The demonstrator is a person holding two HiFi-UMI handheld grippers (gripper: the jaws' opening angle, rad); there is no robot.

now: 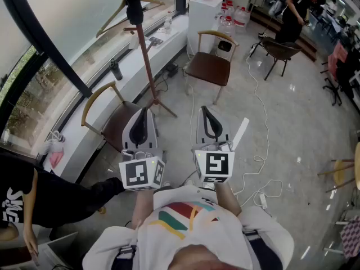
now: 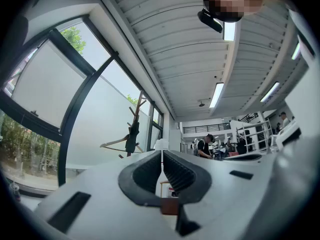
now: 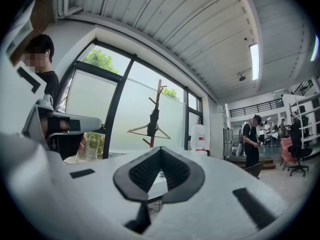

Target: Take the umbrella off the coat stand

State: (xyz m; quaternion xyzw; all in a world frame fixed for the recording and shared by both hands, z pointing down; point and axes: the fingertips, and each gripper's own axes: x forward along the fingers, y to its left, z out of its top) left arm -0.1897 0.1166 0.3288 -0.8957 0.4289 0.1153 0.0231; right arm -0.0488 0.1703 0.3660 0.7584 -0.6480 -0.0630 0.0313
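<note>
A black folded umbrella (image 1: 133,4) hangs at the top of the coat stand (image 1: 148,58), a red-brown pole with a wooden hanger (image 1: 121,10) beside the umbrella. Both grippers are held side by side in front of the person, well short of the stand. My left gripper (image 1: 143,111) is shut with nothing in it, and so is my right gripper (image 1: 204,109). In the left gripper view the umbrella (image 2: 133,137) shows far off, left of the closed gripper (image 2: 161,153). The right gripper view shows the umbrella (image 3: 152,122) above the closed gripper (image 3: 160,149).
Two wooden-armed chairs stand close to the stand, one (image 1: 210,66) to its right, one (image 1: 112,122) near my left gripper. A window ledge (image 1: 107,89) runs behind. Cables (image 1: 256,151) lie on the floor. One person (image 1: 22,201) stands at left, another (image 1: 292,7) far back.
</note>
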